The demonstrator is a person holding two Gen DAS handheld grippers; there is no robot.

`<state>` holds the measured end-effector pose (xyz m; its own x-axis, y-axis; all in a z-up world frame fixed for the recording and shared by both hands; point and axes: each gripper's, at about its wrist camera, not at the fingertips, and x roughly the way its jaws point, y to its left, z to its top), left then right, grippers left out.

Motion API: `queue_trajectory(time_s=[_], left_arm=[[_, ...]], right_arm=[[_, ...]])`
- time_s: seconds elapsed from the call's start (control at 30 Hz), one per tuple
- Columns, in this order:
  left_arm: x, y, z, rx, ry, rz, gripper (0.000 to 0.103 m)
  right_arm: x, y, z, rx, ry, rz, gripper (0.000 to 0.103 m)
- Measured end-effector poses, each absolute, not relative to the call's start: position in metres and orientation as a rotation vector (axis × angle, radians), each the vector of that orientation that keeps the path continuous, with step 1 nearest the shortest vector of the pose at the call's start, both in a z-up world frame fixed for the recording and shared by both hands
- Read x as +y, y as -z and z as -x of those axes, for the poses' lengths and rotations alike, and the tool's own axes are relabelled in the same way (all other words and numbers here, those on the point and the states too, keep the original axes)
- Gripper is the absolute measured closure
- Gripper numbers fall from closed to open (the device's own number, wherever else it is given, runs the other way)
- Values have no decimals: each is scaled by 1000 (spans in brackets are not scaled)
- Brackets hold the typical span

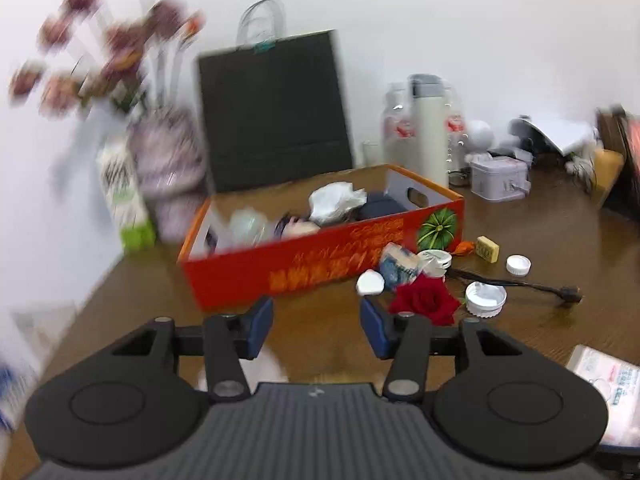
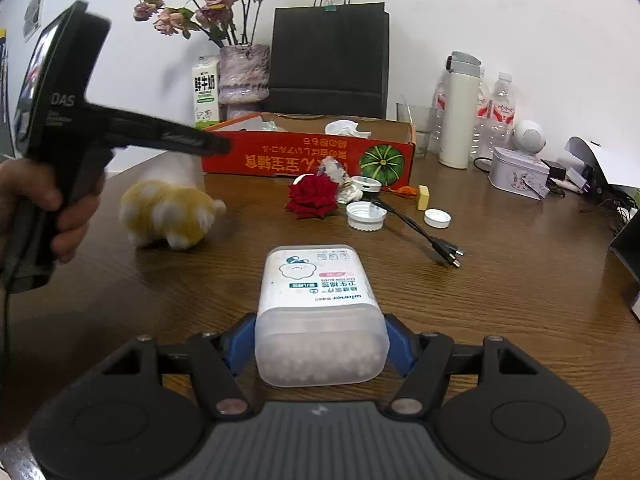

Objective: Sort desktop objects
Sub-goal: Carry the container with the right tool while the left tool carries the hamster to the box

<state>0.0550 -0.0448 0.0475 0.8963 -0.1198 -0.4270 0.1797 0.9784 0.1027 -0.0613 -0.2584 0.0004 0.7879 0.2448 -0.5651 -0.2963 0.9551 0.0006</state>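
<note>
An orange cardboard box (image 1: 312, 266) with a pumpkin print stands mid-table and holds tissue and several small items. My left gripper (image 1: 318, 322) is open with nothing between its blue pads. In the right wrist view a hand holds it (image 2: 212, 145) just above a yellow-and-white plush toy (image 2: 168, 212) that lies on the table. My right gripper (image 2: 320, 344) is shut on a translucent cotton swab box (image 2: 316, 292) near the table's front. A red rose (image 1: 426, 300), white lids (image 1: 485, 298) and a black cable (image 1: 520, 284) lie in front of the orange box.
Behind the orange box stand a black paper bag (image 2: 328, 56), a vase of dried flowers (image 2: 242, 76) and a milk carton (image 2: 206, 92). A white thermos (image 2: 456, 116), water bottles (image 2: 500, 116) and a small tin (image 2: 518, 174) stand at the right.
</note>
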Motion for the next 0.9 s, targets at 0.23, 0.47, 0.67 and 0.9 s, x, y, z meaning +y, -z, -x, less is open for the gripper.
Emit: queue_trajectory(time_s=[0.23,0.47,0.67,0.9], left_arm=[[23,-48,-44,474,86,20,11],[29,-20,-120,719,109,103,43],[19,-22,-87,654,123,102,61],[24,-71,-59,522,142,148,62]], right_arm=[[-253,-3,41,591,-302,91,37],[-234,-1,14,626,-299,113,39],[-244,-13,30,581,-304,57,39],[-265,-48,14,546,-380,-104,39]])
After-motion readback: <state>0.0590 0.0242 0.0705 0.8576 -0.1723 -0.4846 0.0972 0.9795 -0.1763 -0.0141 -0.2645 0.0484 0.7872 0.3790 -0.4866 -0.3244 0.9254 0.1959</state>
